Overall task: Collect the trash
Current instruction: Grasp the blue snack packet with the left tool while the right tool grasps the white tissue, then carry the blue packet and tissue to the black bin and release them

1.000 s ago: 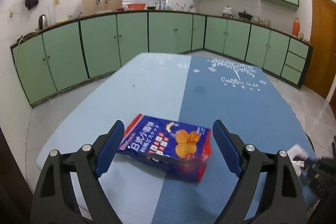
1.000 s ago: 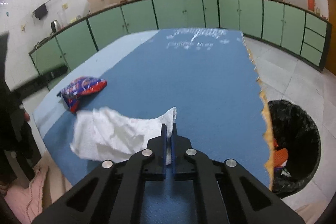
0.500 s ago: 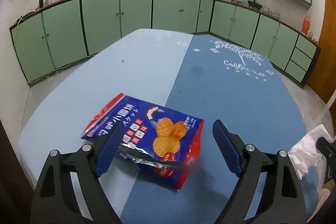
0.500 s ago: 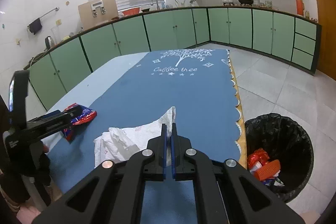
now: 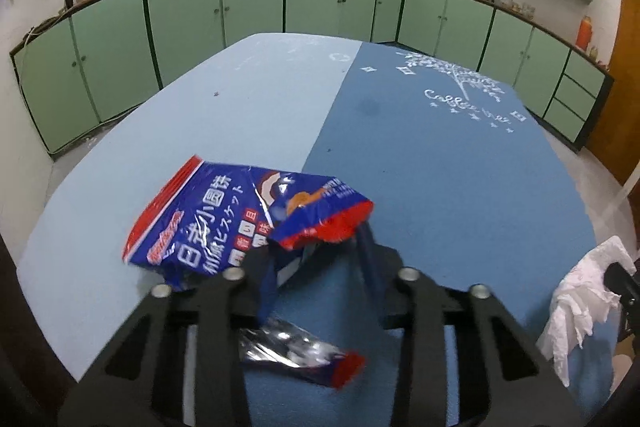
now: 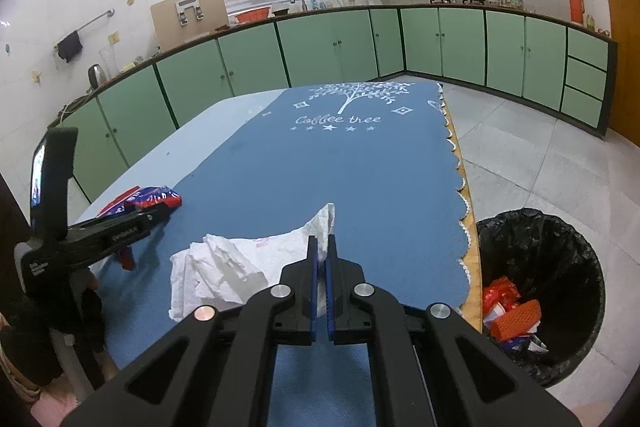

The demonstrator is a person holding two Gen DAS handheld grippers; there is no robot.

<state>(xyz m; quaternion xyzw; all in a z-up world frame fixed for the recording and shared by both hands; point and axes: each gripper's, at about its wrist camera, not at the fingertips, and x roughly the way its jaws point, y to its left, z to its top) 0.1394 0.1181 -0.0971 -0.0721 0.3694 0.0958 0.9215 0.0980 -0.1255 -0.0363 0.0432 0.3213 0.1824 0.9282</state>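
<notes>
Left gripper (image 5: 316,259) had just closed on the snack bag (image 5: 224,219), crumpling it beside the right gripper's (image 6: 322,267) clamped tissue (image 6: 224,267), so both pieces looked ready for the bin (image 6: 560,247).

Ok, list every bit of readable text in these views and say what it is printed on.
"Coffee tree": white print under a tree design on the blue tablecloth.
"日式小圆饼": large white characters on the blue snack bag; its smaller print is too crumpled to read.
White lettering on the left gripper: too small to read.
</notes>
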